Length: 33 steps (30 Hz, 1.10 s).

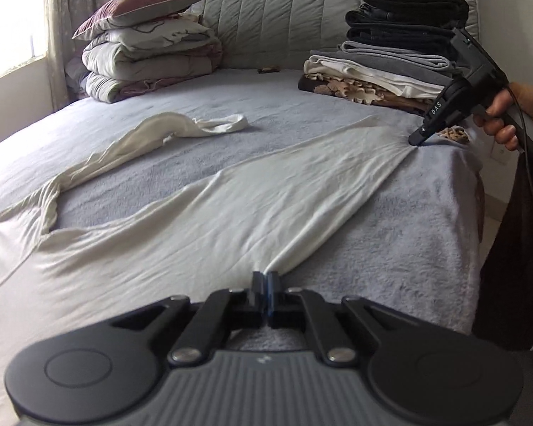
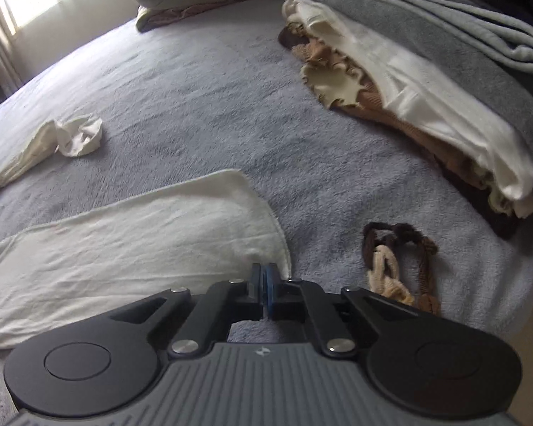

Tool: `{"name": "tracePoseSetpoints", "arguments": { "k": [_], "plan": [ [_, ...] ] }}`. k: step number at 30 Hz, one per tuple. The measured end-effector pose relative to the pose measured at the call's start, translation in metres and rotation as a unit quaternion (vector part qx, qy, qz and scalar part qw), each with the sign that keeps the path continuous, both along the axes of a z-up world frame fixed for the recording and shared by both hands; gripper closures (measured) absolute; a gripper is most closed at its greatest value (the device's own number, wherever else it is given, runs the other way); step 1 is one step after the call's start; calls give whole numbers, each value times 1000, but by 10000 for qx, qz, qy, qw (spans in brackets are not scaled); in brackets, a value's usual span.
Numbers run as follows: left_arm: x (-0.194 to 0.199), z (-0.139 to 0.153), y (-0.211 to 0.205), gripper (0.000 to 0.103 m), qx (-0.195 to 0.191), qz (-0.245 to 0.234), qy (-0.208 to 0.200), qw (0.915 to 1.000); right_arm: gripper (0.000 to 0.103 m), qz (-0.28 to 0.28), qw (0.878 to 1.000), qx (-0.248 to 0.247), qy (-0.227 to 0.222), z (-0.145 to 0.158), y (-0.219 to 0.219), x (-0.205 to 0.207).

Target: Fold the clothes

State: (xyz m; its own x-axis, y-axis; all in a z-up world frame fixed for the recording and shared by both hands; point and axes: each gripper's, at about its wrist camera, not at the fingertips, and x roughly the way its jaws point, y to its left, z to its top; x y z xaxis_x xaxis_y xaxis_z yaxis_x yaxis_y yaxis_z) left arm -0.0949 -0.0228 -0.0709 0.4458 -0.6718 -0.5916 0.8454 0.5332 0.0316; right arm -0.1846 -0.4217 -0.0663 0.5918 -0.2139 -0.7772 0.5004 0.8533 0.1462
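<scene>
Left wrist view: the left gripper (image 1: 265,280) had its jaws closed on the near hem of the cream garment (image 1: 202,213); creases fanned out from the pinch, so the cloth was drawn taut there.
Right gripper (image 1: 416,141): seen across the bed (image 1: 426,248), tip pressed into the garment's far corner, a hand (image 1: 504,113) round its handle; the fabric gathered to a point under it.
Right wrist view: the right gripper (image 2: 265,277) had its jaws shut, with the cream garment's (image 2: 131,248) corner at the tips; the cloth seemed to be pinched, though the pads hid the contact itself.
Garment: spread flat on the bed, a long sleeve (image 1: 131,142) trailing off toward the far side; I judged both corners were gripped along one edge so the piece could be lifted and folded evenly.
Folded stack (image 1: 391,60): piled at the head of the bed on the right, probably where finished items went.
Bedding pile (image 1: 149,53): stacked on the left by the window, well apart.
Brown knit piece (image 2: 398,262): lay just beside the right gripper, untouched.
Progress: fold not yet made; grips set.
</scene>
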Motion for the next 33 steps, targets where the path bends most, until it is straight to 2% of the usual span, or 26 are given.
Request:
{"name": "tracePoseSetpoints", "arguments": {
  "k": [4, 7, 10, 11, 13, 14, 15, 17, 22, 26, 30, 33],
  "plan": [
    [0, 10, 10, 102, -262, -67, 233, 9994, 102, -147, 9999, -34, -24, 9, -10, -11],
    [-2, -1, 5, 102, -8, -203, 355, 9992, 102, -179, 9995, -132, 218, 2, -12, -7],
    [-5, -7, -1, 101, 165, -256, 224, 9993, 102, -64, 9989, -300, 351, 0, -6, -2],
    [-4, -4, -1, 97, 143, -252, 273, 9992, 101, -52, 9986, -357, 378, 0, -5, -1],
    [-2, 2, 3, 84, 76, -296, 341, 9990, 99, -101, 9985, -446, 288, 4, -6, -1],
    [-2, 6, 5, 74, 41, -320, 347, 9989, 98, -130, 9985, -488, 208, 6, -7, -2],
    [-1, 9, 7, 69, 7, -334, 314, 9989, 92, -133, 9983, -555, 127, 9, -6, -3],
    [0, 16, 12, 67, -59, -337, 240, 9991, 84, -94, 9972, -735, -34, 13, -2, -3],
    [21, 22, 36, 65, -169, 107, 342, 9992, 75, 310, 9954, -855, -306, 18, 14, 9],
    [36, 15, 62, 65, -193, 594, 605, 9962, 74, 686, 9928, -900, -402, 19, 34, 25],
    [40, 1, 92, 65, -22, 941, 792, 9924, 74, 907, 9903, -986, -380, 19, 53, 41],
    [38, 1, 120, 65, -160, 1111, 976, 9889, 74, 1065, 9889, -957, -404, 19, 67, 52]
  ]
}}
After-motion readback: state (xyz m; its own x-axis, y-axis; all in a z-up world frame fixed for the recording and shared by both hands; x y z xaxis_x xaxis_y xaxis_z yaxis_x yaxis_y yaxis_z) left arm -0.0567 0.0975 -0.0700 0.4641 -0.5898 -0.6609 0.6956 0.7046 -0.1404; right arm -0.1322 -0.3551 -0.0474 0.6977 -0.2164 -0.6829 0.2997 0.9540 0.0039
